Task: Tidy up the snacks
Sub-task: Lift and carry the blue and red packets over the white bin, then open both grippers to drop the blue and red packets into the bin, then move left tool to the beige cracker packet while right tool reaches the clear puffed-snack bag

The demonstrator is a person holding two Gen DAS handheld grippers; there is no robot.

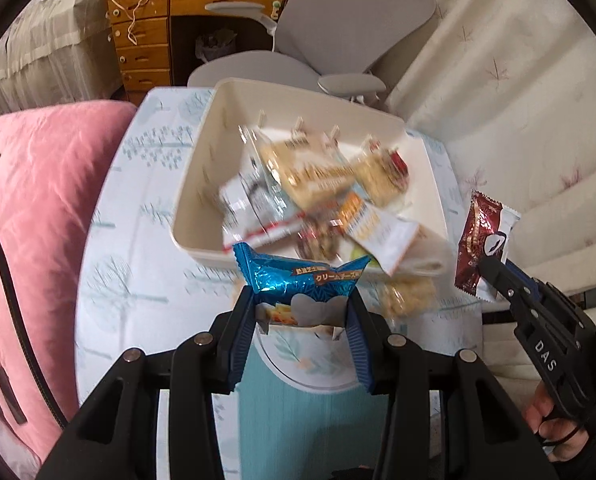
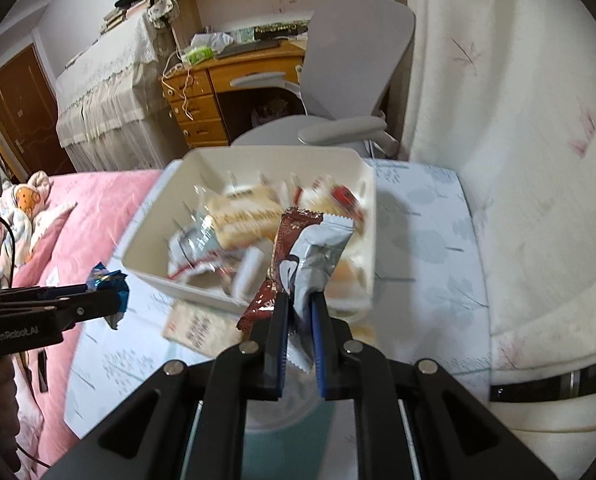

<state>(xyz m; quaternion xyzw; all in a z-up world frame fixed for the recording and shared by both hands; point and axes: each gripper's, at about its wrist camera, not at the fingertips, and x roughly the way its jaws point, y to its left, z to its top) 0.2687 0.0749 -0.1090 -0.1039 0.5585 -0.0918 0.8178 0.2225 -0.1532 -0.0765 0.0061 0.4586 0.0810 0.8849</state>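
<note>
Snacks are held in both tools. A blue packet (image 1: 298, 280) is pinched between the fingers of the left tool (image 1: 300, 312), its top sticking up past the tips; in the right wrist view the same packet (image 2: 109, 284) is seen at the left tool (image 2: 113, 300), off to the left. A brown-and-silver packet (image 2: 306, 256) is clamped by the right tool (image 2: 300, 304), standing upright w/ its upper end in front of the bin. Just ahead of both tools a cream bin (image 1: 195, 184) (image 2: 145, 240) is seen on the patterned desk (image 1: 129, 240), filled w/ approx. a dozen blurred wrappers (image 1: 318, 176). One more flat snack (image 2: 197, 326) is left on the desk, just short of the bin's near wall, left of the right tool. A pink blanket (image 1: 37, 200) lies to the left; a grey chair (image 1: 338, 20) stands beyond the bin.
</note>
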